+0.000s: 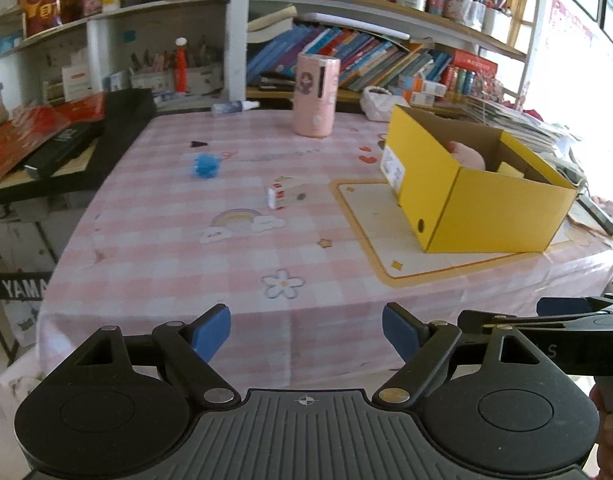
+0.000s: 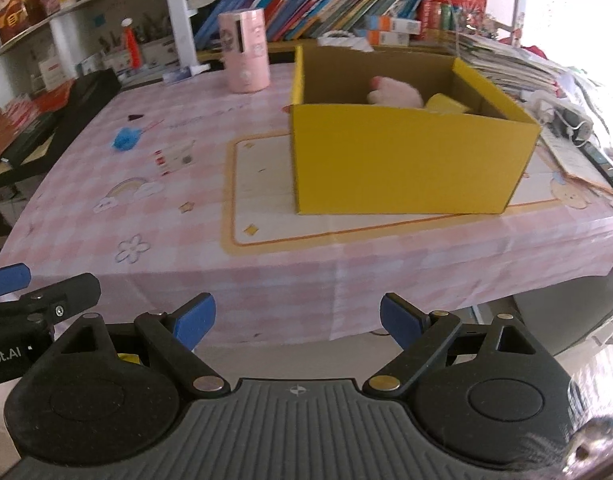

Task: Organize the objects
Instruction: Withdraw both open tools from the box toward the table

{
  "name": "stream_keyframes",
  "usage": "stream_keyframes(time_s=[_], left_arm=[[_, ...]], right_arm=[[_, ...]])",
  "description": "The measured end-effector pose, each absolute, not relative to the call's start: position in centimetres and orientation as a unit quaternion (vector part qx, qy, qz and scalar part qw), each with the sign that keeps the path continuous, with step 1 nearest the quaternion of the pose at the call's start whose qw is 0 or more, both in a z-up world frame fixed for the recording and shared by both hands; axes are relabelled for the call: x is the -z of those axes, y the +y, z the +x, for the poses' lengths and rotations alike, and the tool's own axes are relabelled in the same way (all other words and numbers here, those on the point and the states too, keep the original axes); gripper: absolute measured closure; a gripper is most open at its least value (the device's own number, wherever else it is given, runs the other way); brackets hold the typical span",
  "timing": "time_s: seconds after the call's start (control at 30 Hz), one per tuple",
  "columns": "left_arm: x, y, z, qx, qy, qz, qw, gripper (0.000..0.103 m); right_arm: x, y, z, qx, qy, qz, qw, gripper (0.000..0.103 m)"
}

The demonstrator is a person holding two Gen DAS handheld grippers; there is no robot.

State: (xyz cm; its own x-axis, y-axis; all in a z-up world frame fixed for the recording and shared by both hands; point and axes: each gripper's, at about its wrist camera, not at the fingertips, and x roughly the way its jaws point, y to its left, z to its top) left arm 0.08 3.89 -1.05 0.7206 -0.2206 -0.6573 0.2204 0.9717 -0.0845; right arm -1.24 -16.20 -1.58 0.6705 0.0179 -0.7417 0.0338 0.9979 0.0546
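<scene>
Room setting: a table (image 1: 166, 240) under a pink checked cloth; white shelving (image 1: 238, 20) crowded with books (image 1: 346, 52) at twelve o'clock; a black side surface (image 1: 122, 120) at ten; bright daylight at two.

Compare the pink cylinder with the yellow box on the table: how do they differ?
The pink cylinder is round, tall and upright; the yellow box is rectangular, low and much wider. The cylinder looks closed on top, while the box is open and holds a pink soft item. The cylinder stands on the checked cloth at the far edge; the box sits on the cream mat. Both rest untouched.
</scene>
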Motion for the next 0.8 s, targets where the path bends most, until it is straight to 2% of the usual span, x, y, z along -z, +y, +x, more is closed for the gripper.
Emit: stream_keyframes(time_s=[0.8], left_arm=[[0.1,9.9,-0.5,0.078,0.332,-0.009,0.940,0.018]], right_arm=[[0.7,-9.5,-0.6,-0.056,0.393,0.003,0.918,0.013]])
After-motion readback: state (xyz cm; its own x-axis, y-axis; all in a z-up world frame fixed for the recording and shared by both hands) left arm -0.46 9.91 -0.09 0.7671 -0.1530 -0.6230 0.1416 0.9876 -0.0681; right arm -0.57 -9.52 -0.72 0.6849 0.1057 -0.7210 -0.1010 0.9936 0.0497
